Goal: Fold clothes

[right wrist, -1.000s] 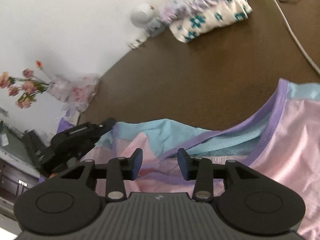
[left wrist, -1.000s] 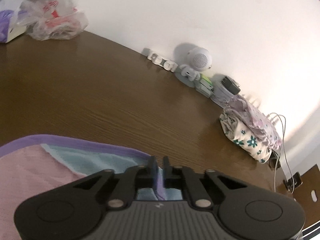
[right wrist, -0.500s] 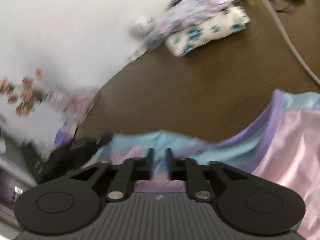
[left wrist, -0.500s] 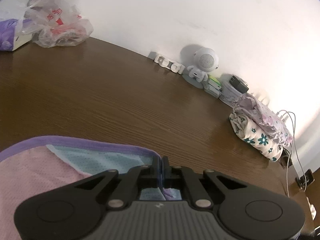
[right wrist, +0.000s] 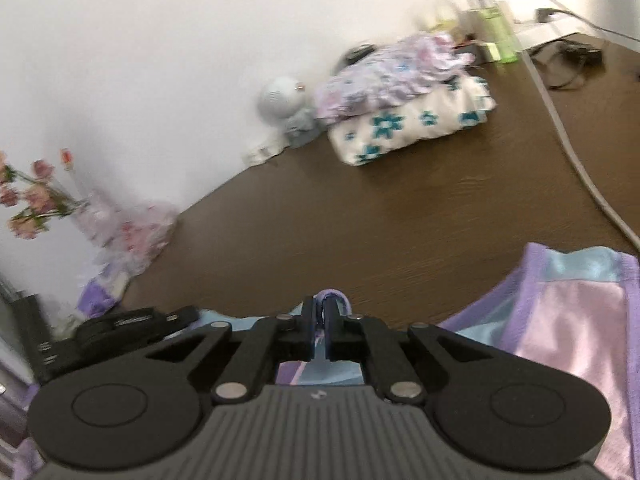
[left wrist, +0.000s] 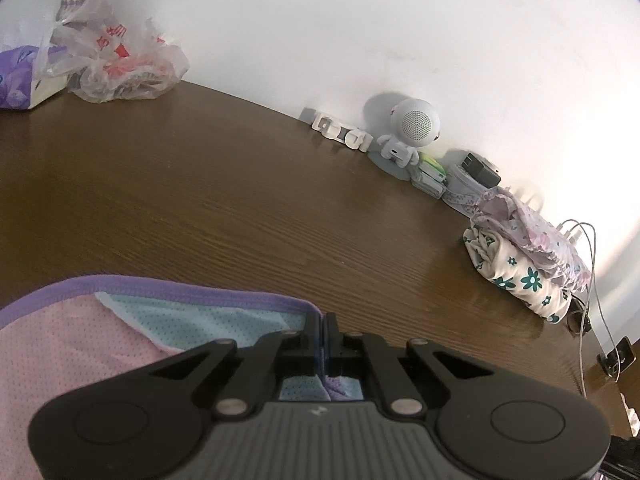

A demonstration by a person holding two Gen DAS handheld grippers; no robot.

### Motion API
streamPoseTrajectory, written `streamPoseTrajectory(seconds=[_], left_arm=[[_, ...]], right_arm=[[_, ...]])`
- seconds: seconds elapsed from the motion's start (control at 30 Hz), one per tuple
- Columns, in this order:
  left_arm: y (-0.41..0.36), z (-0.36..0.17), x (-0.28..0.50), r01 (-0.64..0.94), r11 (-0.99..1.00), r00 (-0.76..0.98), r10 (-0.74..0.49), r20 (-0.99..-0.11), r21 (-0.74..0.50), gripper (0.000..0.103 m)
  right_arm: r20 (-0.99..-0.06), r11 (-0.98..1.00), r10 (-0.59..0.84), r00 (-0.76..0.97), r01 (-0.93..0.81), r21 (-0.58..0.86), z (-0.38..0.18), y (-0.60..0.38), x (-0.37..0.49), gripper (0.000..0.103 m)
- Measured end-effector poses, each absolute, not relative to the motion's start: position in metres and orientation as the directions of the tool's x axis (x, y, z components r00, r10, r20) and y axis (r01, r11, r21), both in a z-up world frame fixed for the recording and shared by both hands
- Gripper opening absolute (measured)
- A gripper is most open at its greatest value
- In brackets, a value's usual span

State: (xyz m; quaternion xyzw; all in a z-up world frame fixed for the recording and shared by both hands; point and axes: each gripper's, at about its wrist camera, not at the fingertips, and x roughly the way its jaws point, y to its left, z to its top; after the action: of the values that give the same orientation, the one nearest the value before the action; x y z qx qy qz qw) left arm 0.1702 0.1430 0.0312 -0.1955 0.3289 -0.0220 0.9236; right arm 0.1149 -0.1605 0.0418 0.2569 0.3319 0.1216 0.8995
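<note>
A pink, light-blue and purple-trimmed mesh garment (left wrist: 76,356) lies on the dark wooden table (left wrist: 224,200). My left gripper (left wrist: 324,320) is shut on its purple-edged corner. In the right wrist view the same garment (right wrist: 560,320) spreads to the right, and my right gripper (right wrist: 320,304) is shut on a purple-trimmed fold of it. The left gripper's body (right wrist: 120,332) shows at the left of that view.
A stack of folded floral clothes (left wrist: 528,264) sits at the back right by the wall, also in the right wrist view (right wrist: 408,108). A white round speaker figure (left wrist: 412,128), small boxes, a plastic bag (left wrist: 116,64), cables (right wrist: 568,140) and flowers (right wrist: 28,200) line the wall.
Both grippers closed on the garment: the left from nearly shut, the right from wide open. The right gripper then lifted its fold, and its view tilted up toward the wall.
</note>
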Motion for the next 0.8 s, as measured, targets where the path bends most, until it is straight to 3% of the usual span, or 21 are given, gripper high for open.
streamPoseTrajectory(seconds=[0.1,0.17,0.2,0.3,0.4,0.43,0.63,0.8], left_arm=[[0.142,0.031,0.17,-0.087,0.925,0.784,-0.165,-0.598,-0.369,0.002],[0.141,0.031,0.17,-0.087,0.927,0.786,-0.161,-0.598,-0.364,0.002],[0.141,0.032,0.17,-0.087,0.927,0.784,-0.163,-0.599,-0.366,0.002],[0.145,0.042,0.17,-0.11,0.922,0.777,-0.154,-0.611,-0.372,0.005],[0.152,0.07,0.153,-0.088,0.908,0.804,-0.178,-0.567,-0.41,0.007],[0.151,0.082,0.144,-0.07,0.914,0.812,-0.181,-0.554,-0.4,0.012],[0.122,0.133,0.066,0.058,0.966,0.828,-0.187,-0.529,-0.251,0.037],[0.081,0.128,0.004,0.203,0.963,0.79,-0.268,-0.552,-0.177,0.041]], right_arm=[[-0.529,0.835,0.374,0.762,-0.028,0.55,0.049,-0.166,0.103,0.014],[-0.514,0.848,0.362,0.778,-0.045,0.528,0.061,-0.169,0.087,0.039],[-0.507,0.852,0.363,0.782,-0.059,0.52,0.066,-0.171,0.078,0.042],[-0.496,0.85,0.406,0.768,-0.119,0.512,0.079,-0.176,0.048,0.042],[-0.5,0.853,0.437,0.747,-0.17,0.493,0.083,-0.178,0.02,0.044],[-0.503,0.862,0.431,0.749,-0.179,0.474,0.083,-0.178,0.013,0.046],[-0.519,0.886,0.412,0.749,-0.195,0.422,0.071,-0.185,-0.005,0.047],[-0.508,0.885,0.398,0.764,-0.174,0.431,0.061,-0.198,-0.012,0.047]])
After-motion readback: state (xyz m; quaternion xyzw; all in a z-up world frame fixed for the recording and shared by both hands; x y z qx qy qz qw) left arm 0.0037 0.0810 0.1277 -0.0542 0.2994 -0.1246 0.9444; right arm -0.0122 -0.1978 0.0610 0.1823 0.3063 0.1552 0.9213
